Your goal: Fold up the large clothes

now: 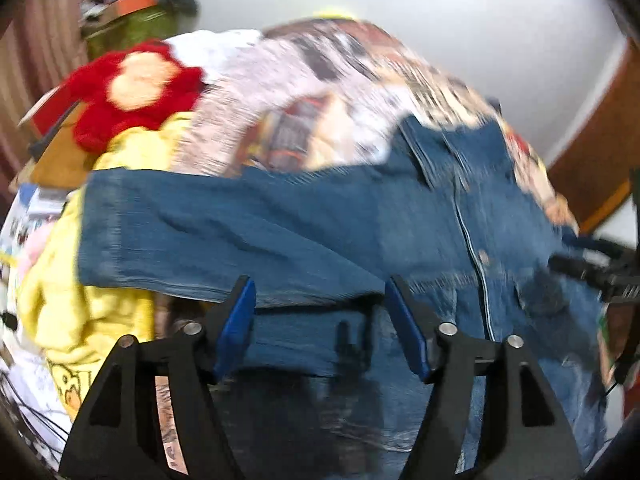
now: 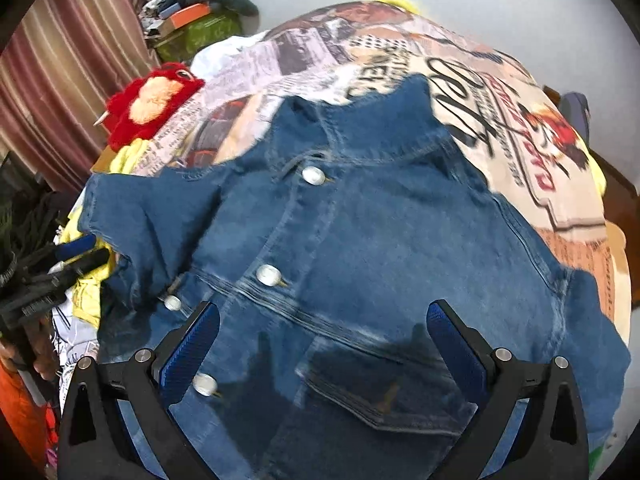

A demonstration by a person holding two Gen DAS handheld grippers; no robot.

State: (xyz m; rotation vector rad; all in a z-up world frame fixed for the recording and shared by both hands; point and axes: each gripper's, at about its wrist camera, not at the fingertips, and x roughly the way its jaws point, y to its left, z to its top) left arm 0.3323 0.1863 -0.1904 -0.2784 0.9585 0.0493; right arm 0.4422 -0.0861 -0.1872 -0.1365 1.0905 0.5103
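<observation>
Jacket (image 2: 360, 240) lies on printed sheet (image 2: 500, 92), plush toy (image 2: 152, 100) at far left

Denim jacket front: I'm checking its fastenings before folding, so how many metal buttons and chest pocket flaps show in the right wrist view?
Metal buttons: 4, top, second, third, lowest
Pocket flaps: 1
Total: 5, all on the denim jacket

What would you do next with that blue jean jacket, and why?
Probably take hold of the other sleeve and fold it inward. The denim jacket lies front up on the printed blanket, one sleeve already laid across its body. Both the left gripper and the right gripper hover over it with jaws open, holding nothing. The far sleeve hangs out to the side.
</observation>
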